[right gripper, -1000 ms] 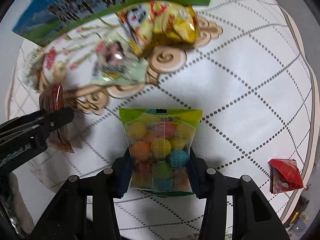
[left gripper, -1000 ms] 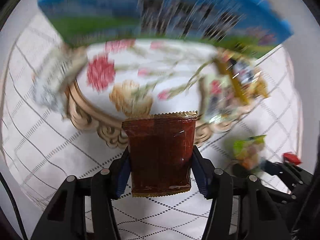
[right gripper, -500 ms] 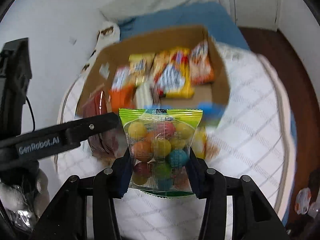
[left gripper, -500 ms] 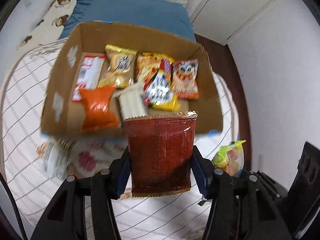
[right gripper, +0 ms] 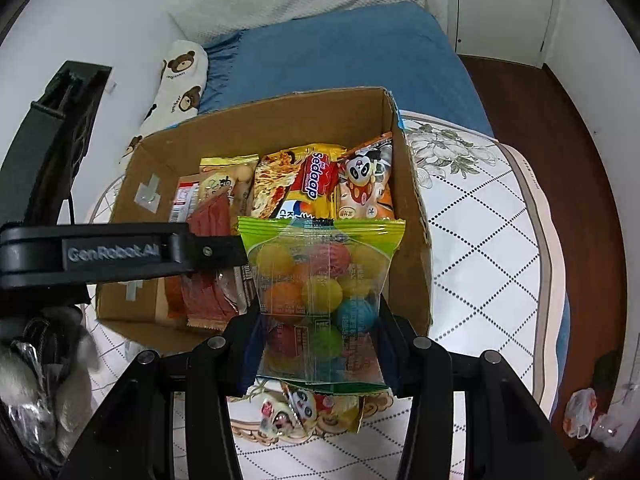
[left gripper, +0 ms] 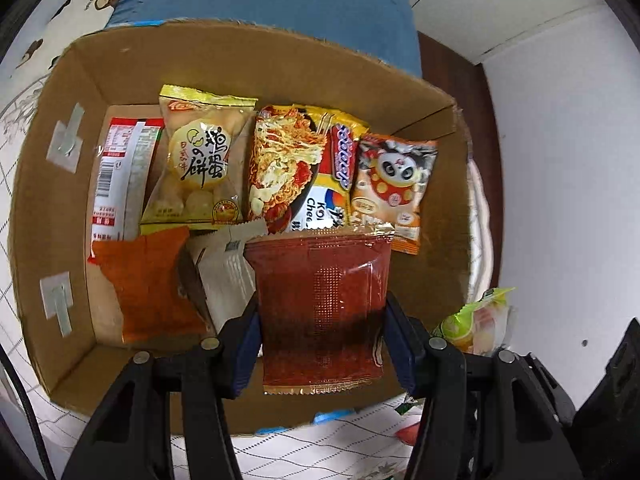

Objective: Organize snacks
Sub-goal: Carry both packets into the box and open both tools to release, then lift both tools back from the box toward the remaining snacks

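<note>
Red packet (left gripper: 322, 312), left claw (left gripper: 322, 332), cardboard box (left gripper: 48, 208)

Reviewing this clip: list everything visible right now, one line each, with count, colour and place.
cardboard box: one, brown, on the quilted white bedding
packets in box: about seven; panda packet orange, at the right end
dark red packet: one, in left claw, over the box
gumball bag: one, green-topped, clear, in right claw
snack packets: a few, on a tray below the gumball bag
left claw: shut
right claw: shut
</note>
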Demonstrator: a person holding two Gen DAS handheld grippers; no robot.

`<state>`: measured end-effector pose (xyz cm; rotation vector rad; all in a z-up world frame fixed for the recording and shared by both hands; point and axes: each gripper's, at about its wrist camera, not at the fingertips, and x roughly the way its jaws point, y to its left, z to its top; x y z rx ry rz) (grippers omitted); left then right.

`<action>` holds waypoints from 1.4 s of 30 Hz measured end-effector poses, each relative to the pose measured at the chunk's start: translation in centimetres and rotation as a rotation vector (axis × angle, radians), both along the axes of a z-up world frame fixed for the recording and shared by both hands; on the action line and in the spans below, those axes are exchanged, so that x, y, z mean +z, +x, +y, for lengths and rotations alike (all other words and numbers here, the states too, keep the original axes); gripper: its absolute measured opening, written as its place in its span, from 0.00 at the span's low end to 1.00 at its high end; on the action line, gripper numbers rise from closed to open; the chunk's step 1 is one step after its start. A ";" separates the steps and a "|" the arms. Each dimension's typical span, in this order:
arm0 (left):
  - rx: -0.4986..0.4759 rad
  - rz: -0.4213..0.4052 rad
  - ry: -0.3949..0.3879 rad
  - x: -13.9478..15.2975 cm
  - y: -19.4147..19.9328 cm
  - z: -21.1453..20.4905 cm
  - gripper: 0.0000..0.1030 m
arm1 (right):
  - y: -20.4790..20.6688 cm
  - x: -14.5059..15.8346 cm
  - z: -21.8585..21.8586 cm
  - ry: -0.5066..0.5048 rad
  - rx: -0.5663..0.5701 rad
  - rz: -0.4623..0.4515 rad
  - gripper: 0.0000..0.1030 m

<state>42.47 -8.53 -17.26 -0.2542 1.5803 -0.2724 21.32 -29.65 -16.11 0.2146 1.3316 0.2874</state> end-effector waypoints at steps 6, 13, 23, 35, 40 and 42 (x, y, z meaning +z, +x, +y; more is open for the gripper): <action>-0.001 0.002 0.030 -1.7 0.4 0.2 0.87 | 0.7 -2.1 0.1 -0.023 0.002 0.083 0.90; -0.009 -0.012 0.079 -1.5 -0.3 1.0 0.87 | 0.6 -3.0 -0.1 -0.059 0.005 0.101 0.92; -0.009 -0.152 0.184 1.5 -2.2 2.7 0.87 | -0.3 -1.8 -0.5 -0.095 -0.014 0.057 0.92; 0.029 -0.358 0.254 6.1 -7.0 5.4 0.88 | -3.7 3.1 -0.4 -0.123 -0.022 -0.099 0.92; 0.055 -0.430 0.263 8.2 -10.3 6.6 0.88 | -5.9 5.6 -0.5 -0.113 -0.033 -0.165 0.92; 0.064 -0.465 0.269 9.1 -11.6 7.0 0.88 | -6.9 6.7 -0.6 -0.107 -0.038 -0.194 0.92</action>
